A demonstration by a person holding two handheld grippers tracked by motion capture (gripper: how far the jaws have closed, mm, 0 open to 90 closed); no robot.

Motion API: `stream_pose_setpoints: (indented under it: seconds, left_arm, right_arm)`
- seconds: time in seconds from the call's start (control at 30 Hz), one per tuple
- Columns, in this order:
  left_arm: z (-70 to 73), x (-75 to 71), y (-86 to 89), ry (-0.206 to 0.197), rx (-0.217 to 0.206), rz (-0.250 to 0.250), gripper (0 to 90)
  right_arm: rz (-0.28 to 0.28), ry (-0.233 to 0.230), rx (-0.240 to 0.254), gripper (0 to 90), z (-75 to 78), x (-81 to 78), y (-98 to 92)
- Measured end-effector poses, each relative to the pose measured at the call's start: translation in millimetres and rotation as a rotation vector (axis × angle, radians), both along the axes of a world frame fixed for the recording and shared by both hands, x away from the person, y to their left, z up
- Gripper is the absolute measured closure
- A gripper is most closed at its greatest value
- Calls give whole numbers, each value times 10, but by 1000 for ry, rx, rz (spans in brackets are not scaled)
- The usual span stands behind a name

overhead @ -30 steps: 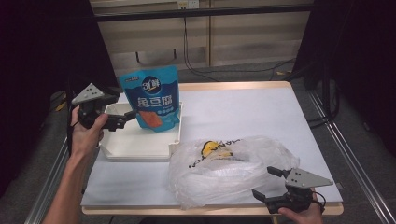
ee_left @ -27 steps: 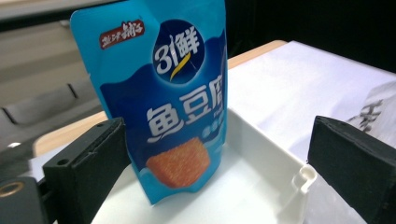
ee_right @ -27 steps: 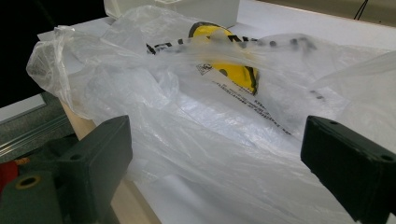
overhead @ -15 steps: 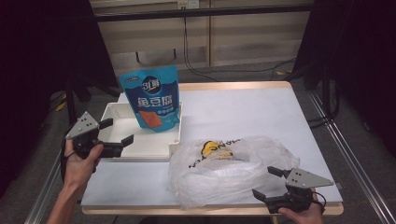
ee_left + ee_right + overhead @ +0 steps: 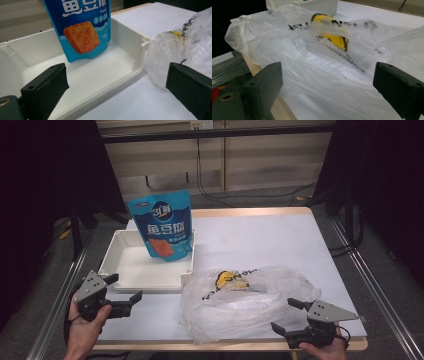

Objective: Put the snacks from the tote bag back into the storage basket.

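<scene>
Jaws wide (both grippers), plastic bag (image 5: 317, 57) just ahead.

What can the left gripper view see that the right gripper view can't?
The left gripper view looks into the white tray, where a blue snack pouch stands with an orange square printed on it. The right gripper view looks across the clear plastic bag at its yellow logo, and it also catches the table's wooden edge. Both views share the bag, a bit of the tray, the white tabletop, and a pair of open black jaws with nothing between them.
</scene>
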State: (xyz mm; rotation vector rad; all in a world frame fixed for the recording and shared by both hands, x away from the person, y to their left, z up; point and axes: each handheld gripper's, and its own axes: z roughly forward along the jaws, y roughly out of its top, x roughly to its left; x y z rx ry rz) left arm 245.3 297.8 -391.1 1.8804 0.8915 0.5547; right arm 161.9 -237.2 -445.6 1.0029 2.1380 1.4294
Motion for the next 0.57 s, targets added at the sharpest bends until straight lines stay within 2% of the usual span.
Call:
stream_pose_setpoints:
  seconds: [0.07, 0.17, 0.23, 0.37, 0.47, 0.5, 0.57]
  left_arm:
    - [-63, -93, 5, 3, -19, 23, 36]
    - [-186, -210, -12, 16, -19, 57, 37]
    - [-250, -259, -36, 18, -16, 48, 33]
    - [-374, -331, -42, 35, -28, 61, 39]
    - [-469, -364, 3, 45, -29, 46, 36]
    - [-512, -367, 32, 36, -21, 38, 38]
    - [-574, -368, 78, 50, -20, 31, 37]
  right_arm:
    - [-1, -1, 1, 92, 2, 1, 0]
    - [1, -4, -2, 92, 1, 0, 2]
    - [2, 1, -1, 92, 1, 2, 6]
    - [4, 2, -1, 92, -4, 25, 19]
    - [6, 1, -3, 92, -5, 21, 17]
    - [5, 1, -3, 92, -2, 15, 15]
    - [9, 1, -3, 92, -4, 11, 8]
